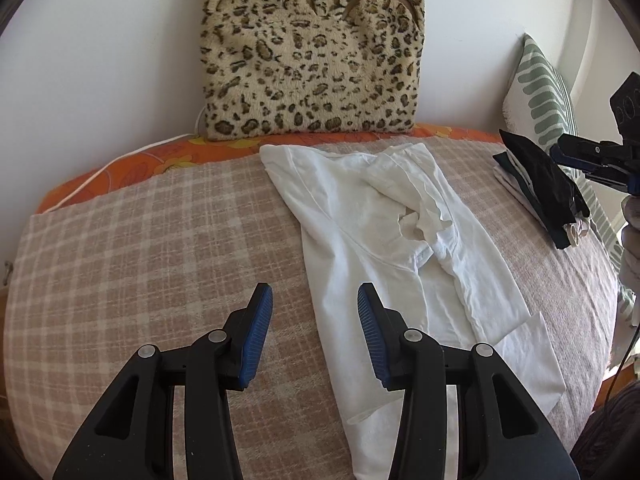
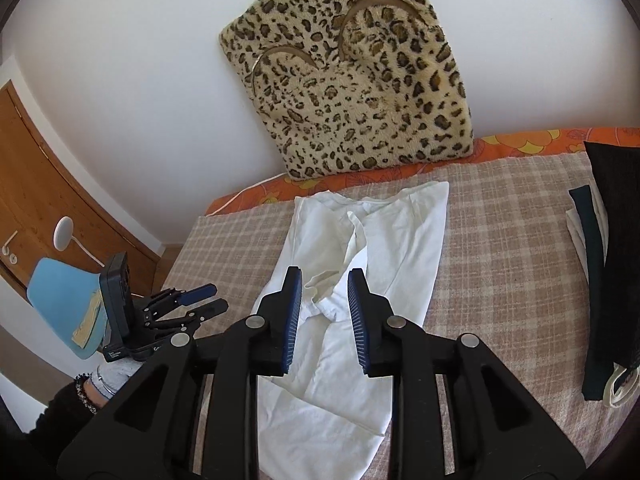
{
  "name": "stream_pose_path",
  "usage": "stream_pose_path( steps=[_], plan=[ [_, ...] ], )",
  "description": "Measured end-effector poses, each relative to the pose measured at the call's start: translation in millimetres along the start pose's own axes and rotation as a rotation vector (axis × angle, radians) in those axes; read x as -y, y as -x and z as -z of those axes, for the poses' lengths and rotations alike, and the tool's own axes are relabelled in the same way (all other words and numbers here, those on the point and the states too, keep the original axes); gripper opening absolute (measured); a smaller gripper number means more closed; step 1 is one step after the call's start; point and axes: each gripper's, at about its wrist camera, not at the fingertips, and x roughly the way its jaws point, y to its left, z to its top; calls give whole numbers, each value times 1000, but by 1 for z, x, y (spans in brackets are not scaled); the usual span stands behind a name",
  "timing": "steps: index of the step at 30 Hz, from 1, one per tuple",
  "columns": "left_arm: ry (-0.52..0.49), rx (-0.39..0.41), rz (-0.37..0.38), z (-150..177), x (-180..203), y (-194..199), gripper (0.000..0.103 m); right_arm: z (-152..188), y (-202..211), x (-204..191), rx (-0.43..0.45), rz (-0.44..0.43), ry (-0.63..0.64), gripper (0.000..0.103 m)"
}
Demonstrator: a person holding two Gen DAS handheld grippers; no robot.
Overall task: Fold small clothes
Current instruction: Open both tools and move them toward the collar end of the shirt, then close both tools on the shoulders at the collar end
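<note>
One white shirt (image 1: pixel 404 240) lies lengthwise down the middle of the plaid blanket (image 1: pixel 140 240), already narrowed into a long strip with its sleeves turned in, the far end just short of the leopard cushion (image 1: pixel 312 52). Both my tongs hang above it with nothing in them: my left gripper (image 1: pixel 315 330) has its blue pads well apart over the strip's left edge, and my right gripper (image 2: pixel 324 318) stands more narrowly parted over the bunched cloth at mid-length. To my mind the next fold is end to end, so I should pinch the two near corners squarely, catching every layer, lift them evenly and lay them on the far hem, smoothing that rumpled middle first or it will set into a lump.

My left view alone shows the green-patterned pillow (image 1: pixel 548 92) and the loose flap at the strip's near right. My right view alone shows the wooden door (image 2: pixel 48 184), a blue lamp (image 2: pixel 64 300) and my sleeve (image 2: pixel 110 374). Both catch the dark folded stack (image 2: pixel 600 260) off to the right.
</note>
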Motion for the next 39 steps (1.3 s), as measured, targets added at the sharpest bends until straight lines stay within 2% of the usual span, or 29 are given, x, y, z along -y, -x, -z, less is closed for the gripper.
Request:
stream_pose_path(
  steps=[4, 11, 12, 14, 18, 23, 28, 29, 30, 33, 36, 39],
  plan=[
    [23, -25, 36, -1, -3, -20, 43, -34, -45, -7, -44, -72, 28, 25],
    [7, -57, 95, -4, -6, -39, 43, -76, -150, -43, -189, -88, 172, 28],
    [4, -57, 106, -5, -6, -40, 43, -79, -164, -46, -206, -85, 191, 35],
    [-3, -55, 120, -5, -6, -42, 43, -83, -190, -53, -224, -62, 221, 37],
    [42, -66, 184, -4, -13, -48, 43, -88, -239, -56, -279, -23, 250, 37],
    [40, -51, 216, 0, -20, -50, 43, -90, -284, -52, -322, 11, 262, 37],
    [36, -48, 222, 3, -26, -46, 43, -83, -316, -52, -372, 18, 274, 36],
    [31, -46, 220, 3, -27, -45, 43, -80, -317, -55, -371, 39, 296, 20],
    [27, -45, 219, 4, -28, -45, 43, -76, -317, -59, -366, 73, 338, 10],
    [24, -43, 219, 4, -32, -43, 43, -75, -310, -57, -343, 95, 385, 8],
    [13, -42, 213, 5, -37, -41, 43, -87, -305, -34, -329, 66, 275, 8],
    [21, -36, 207, 9, -38, -37, 42, -96, -304, -22, -319, 146, 242, 11]
  ],
)
